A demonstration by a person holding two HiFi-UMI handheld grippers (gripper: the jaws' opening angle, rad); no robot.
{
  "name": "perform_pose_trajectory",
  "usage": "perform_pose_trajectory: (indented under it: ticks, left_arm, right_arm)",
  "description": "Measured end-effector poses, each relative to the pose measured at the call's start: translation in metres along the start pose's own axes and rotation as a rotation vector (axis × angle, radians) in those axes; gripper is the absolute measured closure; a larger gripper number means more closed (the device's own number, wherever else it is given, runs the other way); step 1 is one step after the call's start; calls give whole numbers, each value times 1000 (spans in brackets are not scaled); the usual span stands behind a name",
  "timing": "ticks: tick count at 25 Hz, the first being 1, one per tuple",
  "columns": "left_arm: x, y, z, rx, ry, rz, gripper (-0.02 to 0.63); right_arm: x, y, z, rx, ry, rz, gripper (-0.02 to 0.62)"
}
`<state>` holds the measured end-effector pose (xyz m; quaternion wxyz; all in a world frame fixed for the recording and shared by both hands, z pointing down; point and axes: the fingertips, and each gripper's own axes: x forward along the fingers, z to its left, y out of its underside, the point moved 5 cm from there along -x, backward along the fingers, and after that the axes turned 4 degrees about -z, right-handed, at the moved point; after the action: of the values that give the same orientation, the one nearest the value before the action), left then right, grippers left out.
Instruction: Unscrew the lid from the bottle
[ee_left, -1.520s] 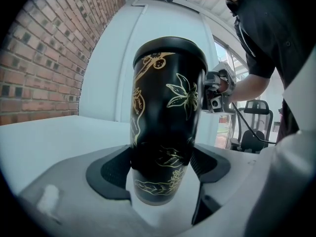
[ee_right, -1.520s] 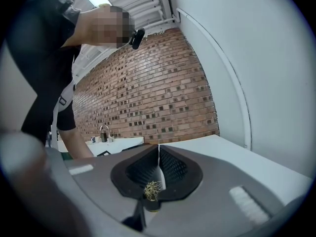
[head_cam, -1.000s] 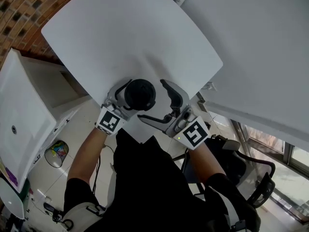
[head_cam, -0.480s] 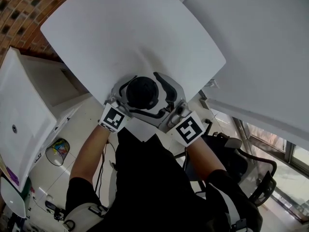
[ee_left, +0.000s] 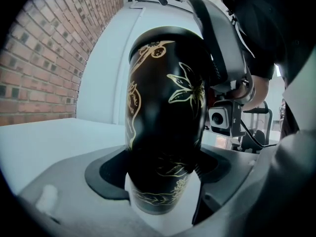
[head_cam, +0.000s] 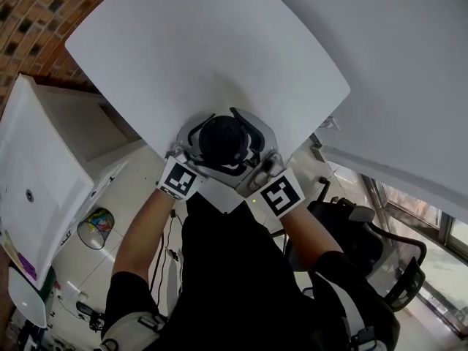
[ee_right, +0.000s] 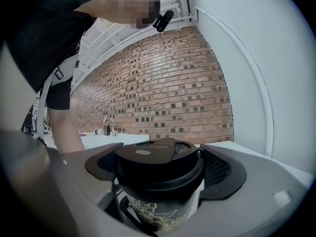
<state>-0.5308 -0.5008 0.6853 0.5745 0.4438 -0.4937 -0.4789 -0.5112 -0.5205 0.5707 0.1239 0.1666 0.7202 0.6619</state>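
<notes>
ok so nearest the person: the left gripper [ee_left: 160, 189] is clamped on the body of the black bottle [ee_left: 165, 98] with the gold flowers. Its pads are tight against the bottle and it hasn't budged. The bottle is right at the near edge of the white table [head_cam: 205, 50], just in front of the person's chest

what changed: a second ago the right gripper [ee_right: 160, 174] was off to the bottle's right with its jaws gaping at nothing. Now it has slid in and the jaws straddle the black lid [ee_right: 148, 154], one pad on each side. They've just been closing a hair with the lid between them, but they're about as wide as they were in free air. So I'd call it open around the lid, not biting yet. My read is the approach is done and the lid is still screwed on. Next would be to squeeze, then twist while the left one stops the body spinning

stuff I can't make out:
- From the head view the lid and grippers cover the whole body, so no idea if the base rests on the table or hangs just off it
- The threads are hidden under the lid's skirt
- The right gripper view cuts the bottle off a little below the lid
- Way back there's the brick wall [ee_right: 163, 83] and some tiny things on a far counter, too small to name
</notes>
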Motion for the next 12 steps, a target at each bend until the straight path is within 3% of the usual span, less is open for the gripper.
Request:
perform_pose_trajectory:
  ticks: [3,6,12]
  left_arm:
    - [0,-1,0,0,2,1,212]
    - [-1,0,0,1,-2,4,213]
    - [1,-1,-1,-1,1,6,213]
  right_arm:
    - [0,2,0,7,-3,-4,135]
    - [0,3,0,25,-73,11,133]
    - [-3,7,-6,-19,-381,72,130]
